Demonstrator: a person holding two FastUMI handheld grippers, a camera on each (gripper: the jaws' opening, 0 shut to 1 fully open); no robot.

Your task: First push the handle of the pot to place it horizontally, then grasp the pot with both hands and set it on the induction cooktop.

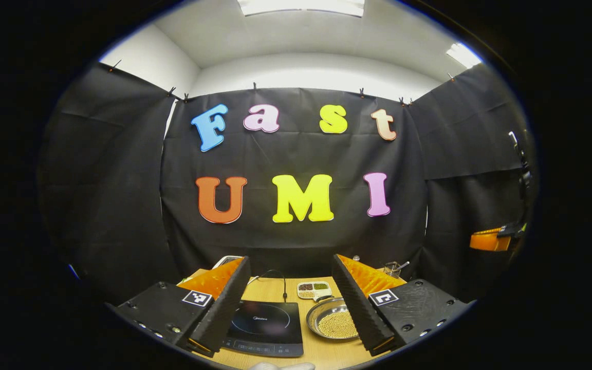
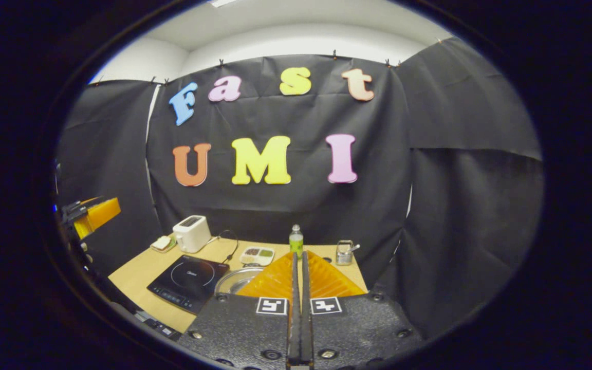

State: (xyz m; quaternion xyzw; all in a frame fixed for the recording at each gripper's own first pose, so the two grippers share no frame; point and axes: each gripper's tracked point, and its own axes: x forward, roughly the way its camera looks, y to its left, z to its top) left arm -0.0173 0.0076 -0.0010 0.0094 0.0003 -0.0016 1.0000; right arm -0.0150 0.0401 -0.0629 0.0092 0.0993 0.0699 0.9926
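From the left gripper view, I see my left gripper [image 1: 291, 303] held high above the near edge of the wooden worktop [image 1: 275, 289], its two fingers spread wide and holding nothing. Framed between them lie the induction cooktop [image 1: 265, 329], flat and dark at the left, and just beside it to the right the pot [image 1: 333, 325], a shallow metal pan filled with small pale yellow beads. The pot sits on the worktop, apart from the cooktop, and part of its right rim is hidden behind my right-hand finger [image 1: 360, 303]. I cannot make out its handle from here. Behind the pot rests a small divided dish [image 1: 314, 290] of mixed grains, and a black cord [image 1: 275, 280] runs back from the cooktop.

In the right gripper view, my right gripper [image 2: 299, 267] is also raised well above the worktop, level and pointing toward the back wall, fingers pressed together with nothing between them. The pot [image 2: 234, 280] shows just left of and below its tips, well apart from them, with the cooktop [image 2: 188, 282] further left. A white toaster [image 2: 191, 233], a green-labelled bottle [image 2: 296, 240] and a small wire holder [image 2: 345, 253] stand along the rear of the worktop. At the far left edge of this view the other gripper [image 2: 90, 216] hangs at about the same height.
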